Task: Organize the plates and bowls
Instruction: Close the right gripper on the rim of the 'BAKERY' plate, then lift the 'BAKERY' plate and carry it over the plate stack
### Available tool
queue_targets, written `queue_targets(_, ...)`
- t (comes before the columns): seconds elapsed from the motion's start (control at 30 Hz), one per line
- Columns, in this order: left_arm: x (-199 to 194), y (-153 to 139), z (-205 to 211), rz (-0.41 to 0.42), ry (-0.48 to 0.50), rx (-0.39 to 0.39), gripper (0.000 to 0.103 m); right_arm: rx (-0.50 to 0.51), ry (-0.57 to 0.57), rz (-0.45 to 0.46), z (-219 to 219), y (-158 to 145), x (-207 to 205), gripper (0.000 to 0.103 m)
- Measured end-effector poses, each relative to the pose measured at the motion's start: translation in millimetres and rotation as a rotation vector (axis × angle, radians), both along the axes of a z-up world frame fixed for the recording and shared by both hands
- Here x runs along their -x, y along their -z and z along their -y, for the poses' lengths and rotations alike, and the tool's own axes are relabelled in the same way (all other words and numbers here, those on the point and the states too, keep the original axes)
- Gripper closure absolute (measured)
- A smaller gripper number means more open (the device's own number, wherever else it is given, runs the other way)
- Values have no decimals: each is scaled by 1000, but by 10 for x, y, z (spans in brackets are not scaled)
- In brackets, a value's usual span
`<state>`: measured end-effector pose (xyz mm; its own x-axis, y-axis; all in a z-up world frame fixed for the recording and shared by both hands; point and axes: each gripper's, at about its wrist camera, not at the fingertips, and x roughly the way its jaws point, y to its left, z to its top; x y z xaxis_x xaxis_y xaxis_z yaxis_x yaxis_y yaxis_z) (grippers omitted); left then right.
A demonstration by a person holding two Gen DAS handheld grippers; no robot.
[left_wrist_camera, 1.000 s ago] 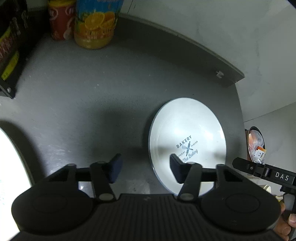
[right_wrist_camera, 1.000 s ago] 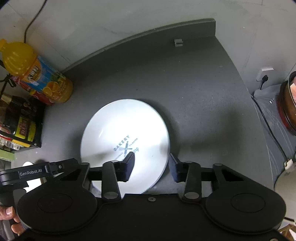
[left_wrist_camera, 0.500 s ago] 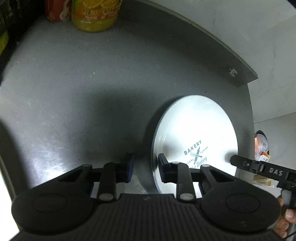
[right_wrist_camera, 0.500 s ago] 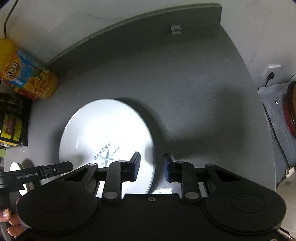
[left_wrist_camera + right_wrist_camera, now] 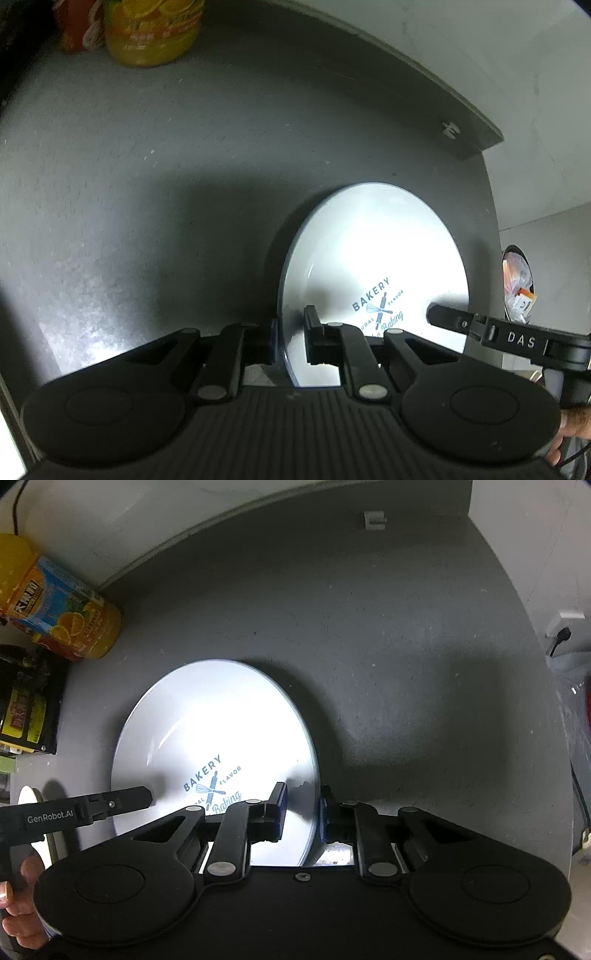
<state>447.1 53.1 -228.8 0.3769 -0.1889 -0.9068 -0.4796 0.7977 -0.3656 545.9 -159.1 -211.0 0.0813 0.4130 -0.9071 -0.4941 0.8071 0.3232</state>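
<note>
1. The round white glazed plate with a blue "BAKERY" print (image 5: 373, 280) lies flat on the dark grey speckled counter (image 5: 166, 184), toward its right end, well apart from the orange juice bottle (image 5: 55, 605) at the back left.

2. My left gripper (image 5: 290, 338) straddles the plate's left rim, one pad outside the edge, the other over the face. The gap looks narrowed around the rim; whether the pads actually bite I cannot tell.

3. My right gripper (image 5: 301, 810) does the same on the opposite rim: one pad on the white face, one just beyond the edge. Contact likewise unclear.

4. Handling, as I judge it: stiff, ceramic-looking, fragile if dropped. The glare says glossy glaze, so slippery under the pads.

5. The rim is thin and low to the counter, the only place to take hold. Opposite edges, both grippers, should keep it level.

6. Risk: a shallow pinch slides off the sloped rim, or one side lifts first and the plate tips.
</note>
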Motion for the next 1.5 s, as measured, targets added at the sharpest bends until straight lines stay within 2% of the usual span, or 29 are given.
queue_targets(0.5, 104, -403, -126, 86, 28, -22, 91, -66, -10, 81, 5, -504, 128, 91)
queue_targets(0.8, 294, -663, -283, 146, -4, -37, 91, -100, -36, 132, -131, -752, 311, 91)
queue_targets(1.1, 617, -752, -521, 167, -47, -39, 91, -118, -88, 156, -381, -855, 599, 91)
queue_targets(1.5, 1091, -787, -1019, 162, -123, -52, 91, -135, -176, 141, -895, -814, 912, 91)
